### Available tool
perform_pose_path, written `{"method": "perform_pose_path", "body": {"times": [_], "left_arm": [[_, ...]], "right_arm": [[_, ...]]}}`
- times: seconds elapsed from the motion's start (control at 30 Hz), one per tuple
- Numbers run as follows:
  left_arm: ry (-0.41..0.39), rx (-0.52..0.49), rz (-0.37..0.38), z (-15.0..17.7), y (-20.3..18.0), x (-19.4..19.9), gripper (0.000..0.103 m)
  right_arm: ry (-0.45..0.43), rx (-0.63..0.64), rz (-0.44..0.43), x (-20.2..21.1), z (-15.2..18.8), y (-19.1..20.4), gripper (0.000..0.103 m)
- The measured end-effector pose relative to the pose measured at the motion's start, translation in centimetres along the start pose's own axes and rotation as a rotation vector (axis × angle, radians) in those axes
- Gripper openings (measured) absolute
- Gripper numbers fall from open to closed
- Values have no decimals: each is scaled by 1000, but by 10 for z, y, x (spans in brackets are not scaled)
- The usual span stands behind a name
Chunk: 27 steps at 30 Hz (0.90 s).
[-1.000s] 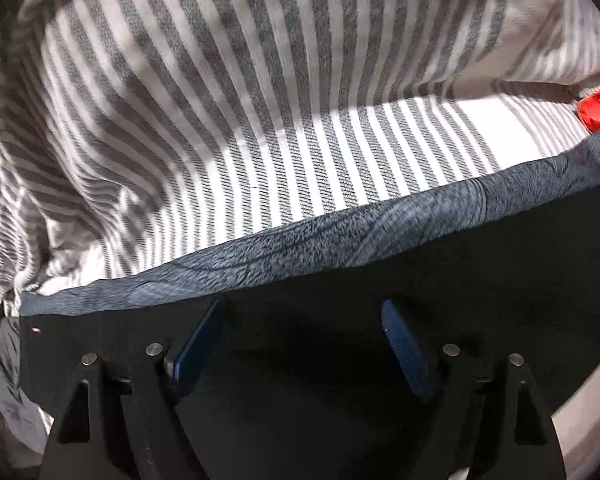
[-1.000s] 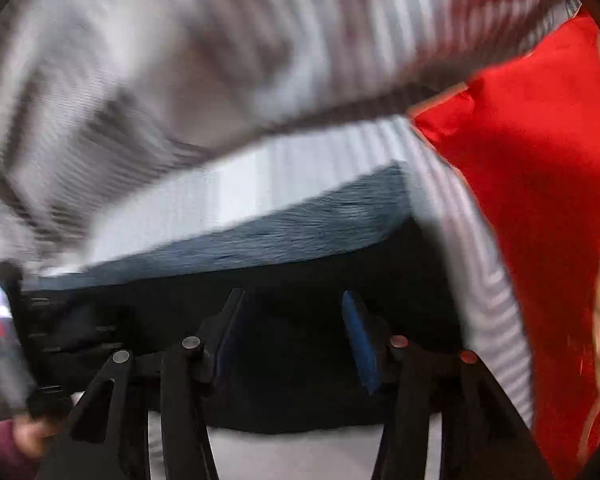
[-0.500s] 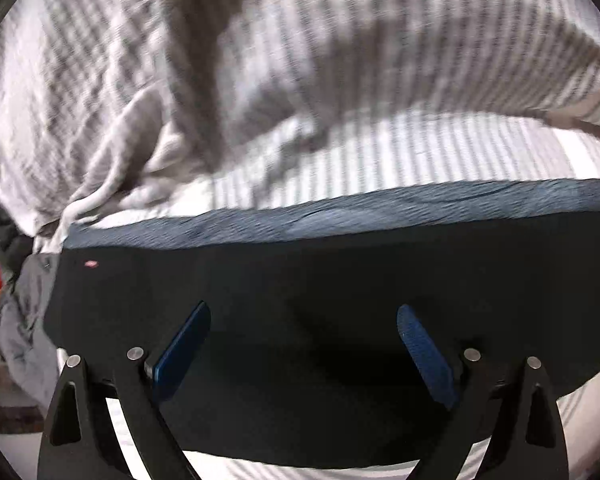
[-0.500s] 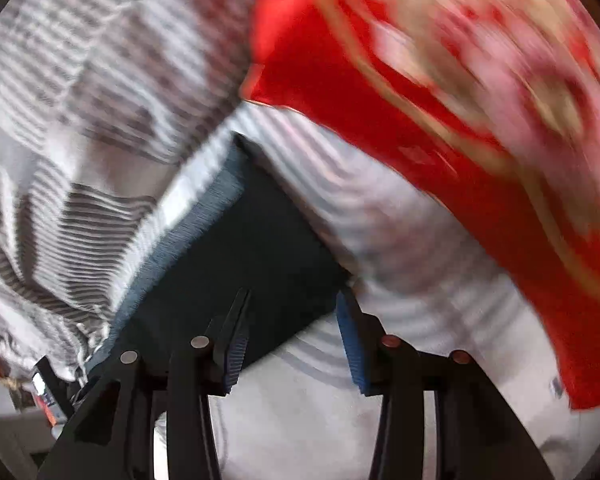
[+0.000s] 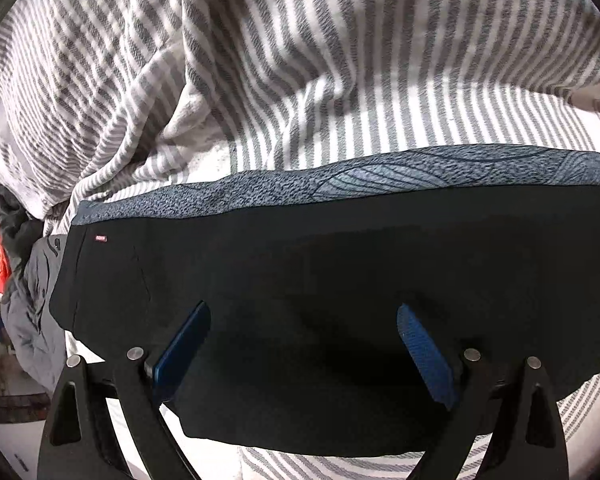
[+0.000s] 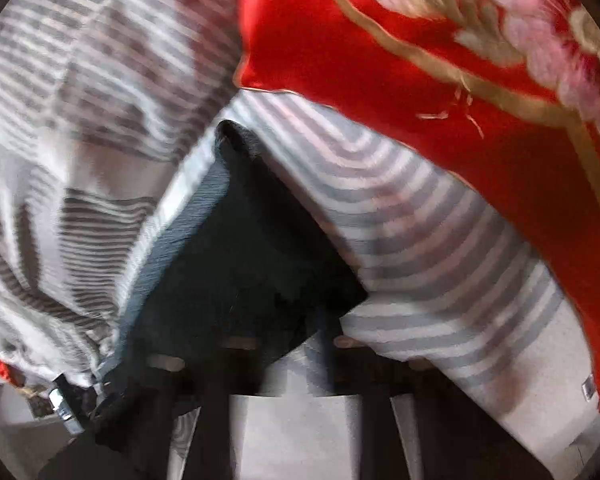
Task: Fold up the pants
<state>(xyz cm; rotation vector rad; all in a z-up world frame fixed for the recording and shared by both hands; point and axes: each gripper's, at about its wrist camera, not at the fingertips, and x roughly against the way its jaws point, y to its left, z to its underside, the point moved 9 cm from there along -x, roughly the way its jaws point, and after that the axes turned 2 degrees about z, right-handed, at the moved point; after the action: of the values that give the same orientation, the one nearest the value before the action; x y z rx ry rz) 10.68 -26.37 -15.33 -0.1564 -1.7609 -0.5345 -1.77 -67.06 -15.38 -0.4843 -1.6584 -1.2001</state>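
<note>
- The striped bedding (image 5: 340,60) fills the upper half of the left wrist view. A second ago it ran in smoother bands there; now its bunched folds show at upper left, so that camera has swung across the bed.
- The red embroidered cloth (image 6: 440,92) has shifted from the right edge of the right wrist view to the upper right as that view rolled.
- The pants (image 5: 320,264), black with a blue-grey patterned band along their far edge, lie flat on the bed across the middle of the left wrist view. In the right wrist view only one corner (image 6: 236,264) shows, at centre.
- The right gripper (image 6: 324,344) has just closed its jaws. They now read as clenched at that corner's edge at lower centre, probably pinching it for a fold, though blur hides the contact.
- The left gripper (image 5: 300,340) stands released, blue pads wide apart above the dark cloth at lower centre, holding nothing.
</note>
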Motion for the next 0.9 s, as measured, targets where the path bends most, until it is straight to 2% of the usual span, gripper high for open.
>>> {"method": "perform_pose_path", "body": {"times": [0.1, 0.2, 0.27, 0.3, 0.5, 0.53, 0.57, 0.6, 0.63, 0.7, 0.77, 0.9], "left_arm": [[15, -9, -12, 3, -11, 6, 96], [29, 6, -18, 8, -6, 5, 96], [27, 14, -17, 10, -2, 6, 96], [27, 18, -13, 10, 0, 6, 96], [14, 26, 14, 8, -10, 13, 96], [17, 26, 25, 8, -16, 12, 96], [24, 21, 32, 8, -21, 12, 96], [35, 10, 38, 8, -27, 8, 96], [41, -1, 37, 9, -32, 6, 96], [21, -23, 6, 6, -36, 4, 96], [8, -33, 1, 4, -37, 5, 96], [4, -21, 22, 4, -33, 3, 96]], "right_arm": [[32, -32, -2, -1, 10, -10, 7], [40, -61, 4, 2, 16, -19, 13], [33, -57, 41, 7, 20, -23, 29], [24, -50, 60, 11, 23, -22, 29], [-25, 171, 72, 13, 27, 34, 32], [-23, 199, 80, 7, 26, 42, 37], [-20, 213, 88, 2, 25, 46, 48], [-9, 231, 106, -8, 25, 49, 55], [13, 247, 134, -20, 25, 49, 60], [27, 253, 172, -33, 27, 46, 62], [24, 283, 166, -34, 29, 54, 76], [30, 348, 191, -35, 34, 60, 78]]}}
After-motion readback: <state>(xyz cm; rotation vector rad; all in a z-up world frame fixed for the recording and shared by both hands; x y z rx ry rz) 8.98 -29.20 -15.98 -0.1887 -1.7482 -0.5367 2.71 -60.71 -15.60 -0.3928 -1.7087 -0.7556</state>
